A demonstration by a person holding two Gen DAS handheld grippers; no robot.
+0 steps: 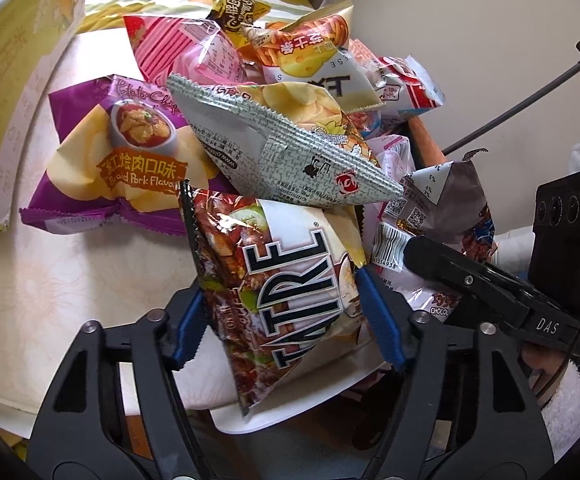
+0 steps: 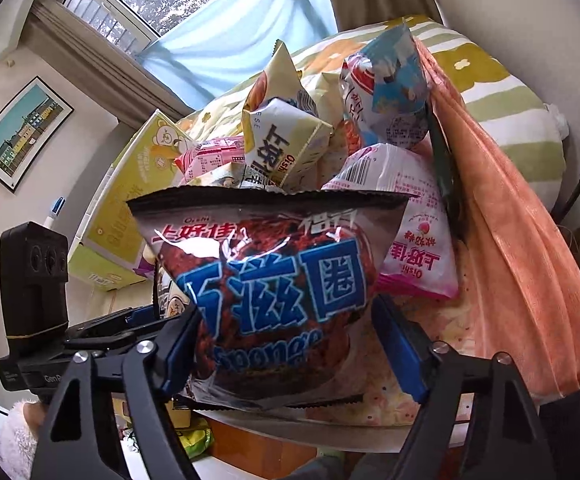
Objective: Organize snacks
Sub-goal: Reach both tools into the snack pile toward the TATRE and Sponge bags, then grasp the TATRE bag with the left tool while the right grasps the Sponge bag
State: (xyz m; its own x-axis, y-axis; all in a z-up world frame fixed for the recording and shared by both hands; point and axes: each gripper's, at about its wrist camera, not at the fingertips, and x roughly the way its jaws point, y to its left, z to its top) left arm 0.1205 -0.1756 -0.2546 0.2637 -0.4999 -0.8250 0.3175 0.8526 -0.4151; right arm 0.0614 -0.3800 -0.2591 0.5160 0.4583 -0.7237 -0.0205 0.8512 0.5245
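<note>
A heap of snack bags lies on a white round table (image 1: 70, 280). My left gripper (image 1: 282, 312) is shut on a brown chip bag (image 1: 290, 264) at the heap's near edge, its blue pads pressing both sides. My right gripper (image 2: 286, 304) holds a grey chocolate ring bag (image 2: 274, 280), which stands between its blue pads with both tips touching it. That same bag (image 1: 450, 196) shows at the right of the left wrist view, with a black right finger (image 1: 442, 260) lying against it. The rest of the heap includes a purple pork-flavour chip bag (image 1: 122, 168) and a white-grey chip bag (image 1: 290, 152).
A yellow cardboard box (image 1: 10, 100) stands at the table's left side. An orange cloth bag (image 2: 510, 260) drapes along the right of the heap. A striped cushion (image 2: 510, 80) lies behind it. A wall picture (image 2: 22, 132) and a window are further back.
</note>
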